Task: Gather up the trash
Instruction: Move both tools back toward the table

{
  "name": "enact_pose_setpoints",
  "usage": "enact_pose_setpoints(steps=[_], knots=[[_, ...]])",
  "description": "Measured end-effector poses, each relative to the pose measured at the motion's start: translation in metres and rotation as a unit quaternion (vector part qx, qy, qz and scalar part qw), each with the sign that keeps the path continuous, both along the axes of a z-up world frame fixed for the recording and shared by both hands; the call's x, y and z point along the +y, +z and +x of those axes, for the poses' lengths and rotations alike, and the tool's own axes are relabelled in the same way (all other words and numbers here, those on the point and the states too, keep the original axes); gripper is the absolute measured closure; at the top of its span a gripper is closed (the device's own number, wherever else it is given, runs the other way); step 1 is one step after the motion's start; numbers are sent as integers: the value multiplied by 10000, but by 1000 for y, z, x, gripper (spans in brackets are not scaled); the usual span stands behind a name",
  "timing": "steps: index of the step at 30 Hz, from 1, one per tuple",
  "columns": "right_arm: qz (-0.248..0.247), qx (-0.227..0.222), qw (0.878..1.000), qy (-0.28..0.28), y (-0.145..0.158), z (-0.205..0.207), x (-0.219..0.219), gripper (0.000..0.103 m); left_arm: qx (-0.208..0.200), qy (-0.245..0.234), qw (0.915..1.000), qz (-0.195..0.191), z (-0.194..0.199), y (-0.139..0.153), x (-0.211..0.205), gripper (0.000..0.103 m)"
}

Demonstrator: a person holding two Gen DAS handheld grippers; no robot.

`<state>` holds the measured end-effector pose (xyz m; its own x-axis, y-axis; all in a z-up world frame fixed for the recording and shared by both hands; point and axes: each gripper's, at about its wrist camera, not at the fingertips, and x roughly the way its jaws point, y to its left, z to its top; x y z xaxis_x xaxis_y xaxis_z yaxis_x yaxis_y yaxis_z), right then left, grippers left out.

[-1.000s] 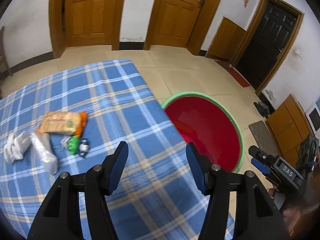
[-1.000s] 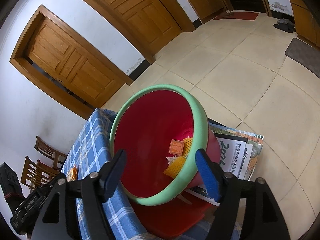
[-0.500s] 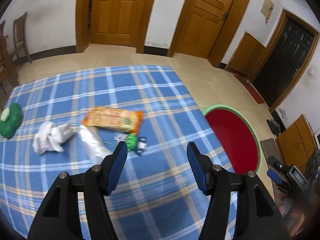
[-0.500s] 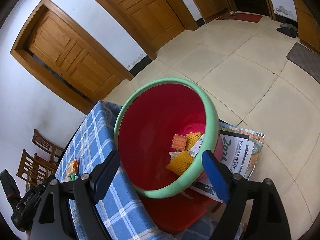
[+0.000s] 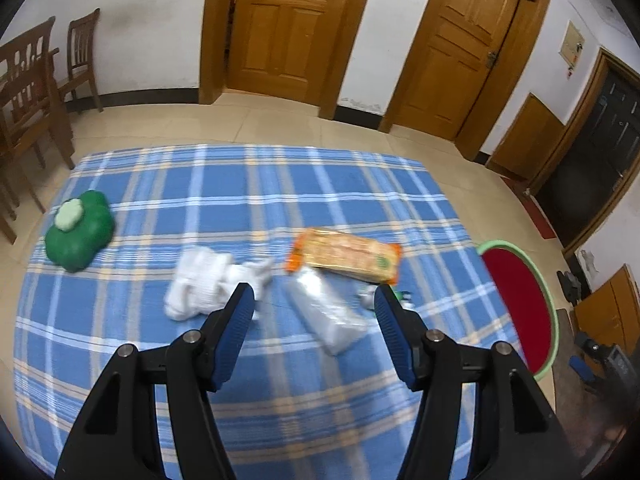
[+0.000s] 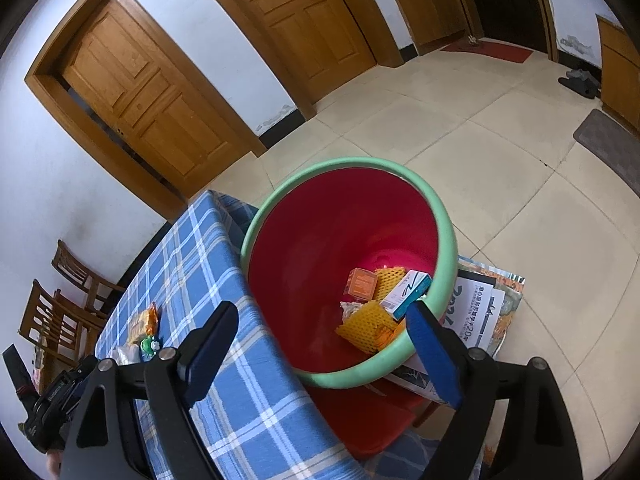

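Note:
My left gripper (image 5: pixel 314 300) is open and empty above the blue checked tablecloth (image 5: pixel 200 184). Just beyond its fingertips lie a crumpled white tissue (image 5: pixel 204 282), a clear plastic bag (image 5: pixel 328 312) and an orange snack packet (image 5: pixel 348 256); a small green wrapper (image 5: pixel 398 294) peeks out behind the right finger. My right gripper (image 6: pixel 320 328) is open and empty over the red bin with a green rim (image 6: pixel 312 248), which holds orange foam nets (image 6: pixel 366 322) and small boxes (image 6: pixel 406 290). The bin also shows in the left wrist view (image 5: pixel 520 300).
A green plush object (image 5: pixel 78 236) lies at the table's left. Wooden chairs (image 5: pixel 36 92) stand at the far left. The bin sits on a red stool (image 6: pixel 368 416) with printed paper (image 6: pixel 480 312) beside it. Tiled floor and wooden doors lie beyond.
My left gripper has swung left from the bin side to over the trash on the table. The right gripper has pulled back slightly, showing more of the bin's contents.

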<state>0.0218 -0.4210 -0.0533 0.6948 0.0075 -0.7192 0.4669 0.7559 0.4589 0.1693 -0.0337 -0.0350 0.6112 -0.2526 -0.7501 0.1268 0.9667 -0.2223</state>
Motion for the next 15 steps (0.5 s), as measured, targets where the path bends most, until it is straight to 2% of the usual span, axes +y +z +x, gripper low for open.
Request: enact_pose_setpoints(steps=[6,9,15], knots=[[-184,22,9998,-14,12,7,14,12,49,127,9997,192,14,-8,25,40],[-281,35,9996,38,17,11,23,12,59,187,9995,266,21,-13,34,34],[-418,58,9988,246,22,28,51,12,17,307,9986,430,29,-27,47,31]])
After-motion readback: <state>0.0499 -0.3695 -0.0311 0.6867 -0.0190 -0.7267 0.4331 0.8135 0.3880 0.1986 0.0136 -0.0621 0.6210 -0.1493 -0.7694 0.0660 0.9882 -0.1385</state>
